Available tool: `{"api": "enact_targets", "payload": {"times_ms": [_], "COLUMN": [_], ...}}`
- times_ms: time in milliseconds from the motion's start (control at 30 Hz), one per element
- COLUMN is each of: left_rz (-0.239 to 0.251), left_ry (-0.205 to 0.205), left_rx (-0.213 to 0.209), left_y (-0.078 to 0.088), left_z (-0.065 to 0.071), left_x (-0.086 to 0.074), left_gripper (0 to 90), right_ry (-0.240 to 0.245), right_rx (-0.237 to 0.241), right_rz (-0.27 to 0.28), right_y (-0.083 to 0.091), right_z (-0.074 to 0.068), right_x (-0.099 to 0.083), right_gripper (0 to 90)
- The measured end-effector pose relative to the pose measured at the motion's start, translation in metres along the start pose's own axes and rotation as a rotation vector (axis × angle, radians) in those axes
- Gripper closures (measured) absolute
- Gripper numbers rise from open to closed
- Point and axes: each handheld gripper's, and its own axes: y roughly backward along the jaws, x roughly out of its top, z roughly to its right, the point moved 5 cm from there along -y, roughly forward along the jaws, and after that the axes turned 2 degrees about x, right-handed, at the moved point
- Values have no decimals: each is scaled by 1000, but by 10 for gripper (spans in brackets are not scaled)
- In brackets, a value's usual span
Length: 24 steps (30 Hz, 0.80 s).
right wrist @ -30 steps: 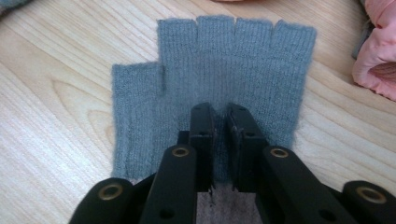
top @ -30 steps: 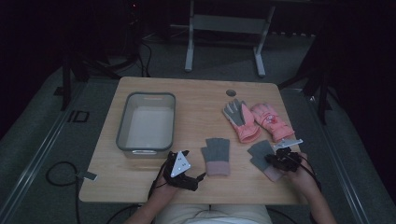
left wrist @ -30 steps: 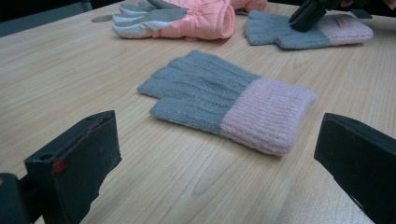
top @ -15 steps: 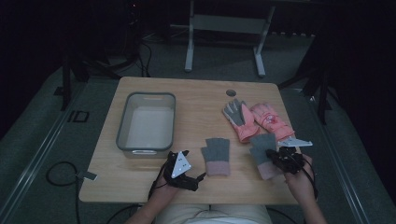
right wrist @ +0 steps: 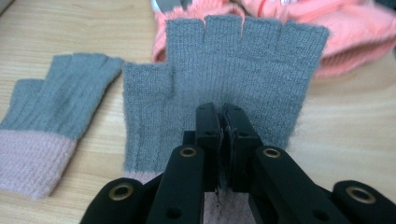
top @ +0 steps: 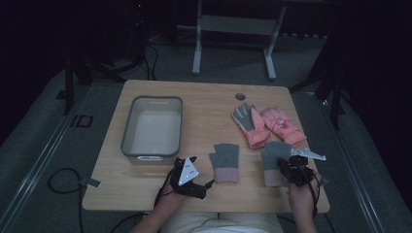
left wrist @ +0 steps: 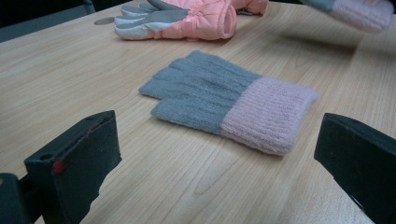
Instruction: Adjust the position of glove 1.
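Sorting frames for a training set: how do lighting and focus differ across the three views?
High view: dim, surroundings nearly black, table lit evenly. Left gripper view: bright, knit glove sharp, raised glove at top right blurred. Right gripper view: bright, held glove sharp, pink gloves behind soft.
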Motion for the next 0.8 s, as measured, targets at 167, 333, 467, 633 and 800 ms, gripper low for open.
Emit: {"api": "enact_targets", "payload": {"times_ms": [167, 333, 467, 633, 800], "left_rz": [0, 1, 0, 0, 6], "left_ry": [-3, -7, -13, -11, -7], "left_rx": [-1, 0, 0, -4, -4], "left_y": [0, 0, 0, 0, 1], "left_z": [0, 1, 1, 1, 0], "left_x": [0, 0, 0, 0, 0], "left_gripper": [0, 0, 0, 0, 0], "right_ry": [-21, -17, -20, -30, 18], "right_rx": [-22, -43, -56, -36, -14], "right_rz": [-48, -64, -77, -66, -67], "right_y": [-18, -32, -40, -43, -38], "right_z": [0, 1, 5, 9, 11], "right_x": [-18, -26, -31, -34, -28], "right_gripper": [859, 854, 840, 803, 755]}}
